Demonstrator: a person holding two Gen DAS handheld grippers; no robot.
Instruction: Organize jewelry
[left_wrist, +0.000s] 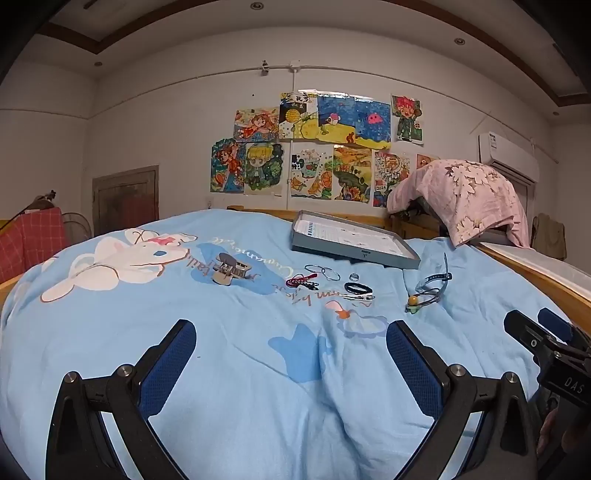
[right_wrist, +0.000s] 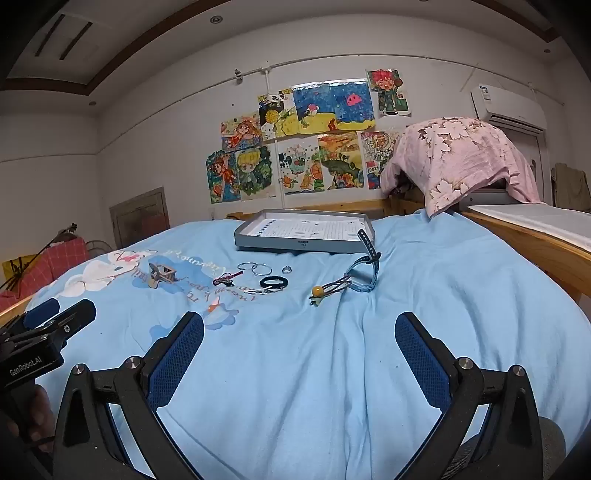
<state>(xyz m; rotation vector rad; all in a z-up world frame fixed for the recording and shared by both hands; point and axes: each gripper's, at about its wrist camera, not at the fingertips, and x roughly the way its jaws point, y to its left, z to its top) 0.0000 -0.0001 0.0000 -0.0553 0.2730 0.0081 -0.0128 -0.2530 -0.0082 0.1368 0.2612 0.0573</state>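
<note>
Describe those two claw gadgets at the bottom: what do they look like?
The left claw and right claw match: black plastic frames with silver bolts, each carrying two long fingers faced with blue textured pads. White lettering marks the side of each body, reading GenRobot.AI on the left. A hand grips its handle.

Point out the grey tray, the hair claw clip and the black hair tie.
grey tray (right_wrist: 295, 245): right wrist view, front wall.
hair claw clip (left_wrist: 228, 272): left wrist view, middle of its body.
black hair tie (right_wrist: 273, 282): right wrist view, front of the loop.
</note>
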